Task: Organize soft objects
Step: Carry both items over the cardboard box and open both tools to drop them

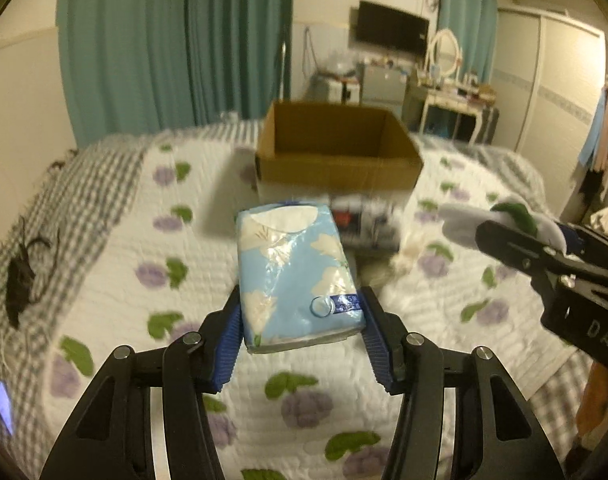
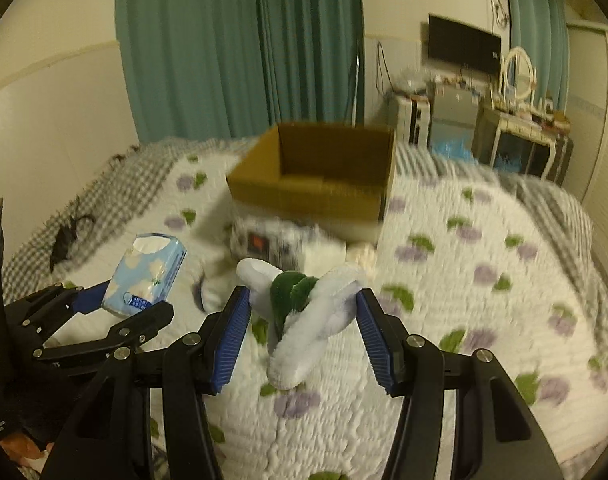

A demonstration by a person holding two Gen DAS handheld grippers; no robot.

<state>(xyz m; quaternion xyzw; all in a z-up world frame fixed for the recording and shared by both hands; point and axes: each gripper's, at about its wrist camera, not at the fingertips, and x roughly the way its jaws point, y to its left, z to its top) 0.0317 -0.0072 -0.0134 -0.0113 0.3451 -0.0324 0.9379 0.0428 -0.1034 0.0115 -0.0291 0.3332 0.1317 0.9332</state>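
Lettering "DAS" marks right tongs (image 1: pixel 500 220) gripping plush toy (image 1: pixel 516 212).

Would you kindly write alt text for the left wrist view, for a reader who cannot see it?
The left gripper holds a blue tissue pack above a quilted bed, with an open cardboard box farther back. At right, the right gripper holds a white and green plush toy.
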